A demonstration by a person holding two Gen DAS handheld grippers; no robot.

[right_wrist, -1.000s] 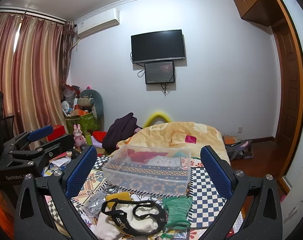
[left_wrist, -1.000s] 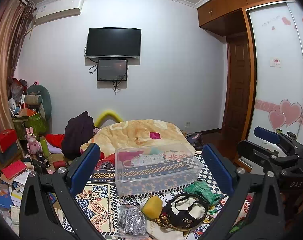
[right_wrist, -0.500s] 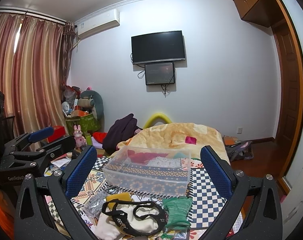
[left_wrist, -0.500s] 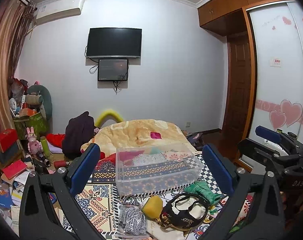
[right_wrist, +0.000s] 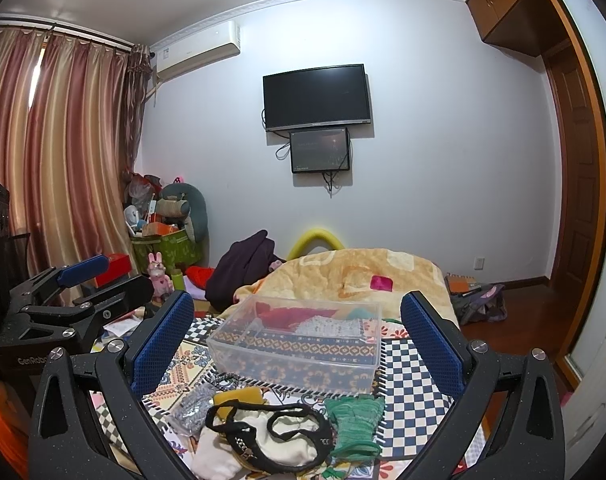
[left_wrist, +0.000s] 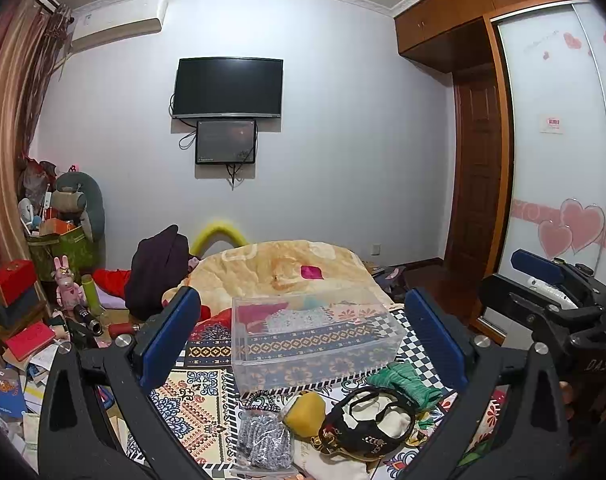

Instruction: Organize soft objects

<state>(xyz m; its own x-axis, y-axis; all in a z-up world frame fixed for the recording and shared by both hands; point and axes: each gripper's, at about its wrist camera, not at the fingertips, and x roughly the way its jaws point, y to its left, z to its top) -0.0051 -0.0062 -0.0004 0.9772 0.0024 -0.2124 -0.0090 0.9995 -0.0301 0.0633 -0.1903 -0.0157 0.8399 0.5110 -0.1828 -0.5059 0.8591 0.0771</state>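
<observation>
On the patterned bedspread (left_wrist: pixel 207 404), soft items (right_wrist: pixel 271 432) lie below both released tongs: left tongs (left_wrist: pixel 303 344), right tongs (right_wrist: pixel 299 340).

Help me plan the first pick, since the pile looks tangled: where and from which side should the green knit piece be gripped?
Grip the green knit piece across its bunched middle, coming from above on its right side. It lies flat on the patterned cover, and its left edge sits against the black strap; the right edge is free. The right gripper, open, looks best placed.
</observation>
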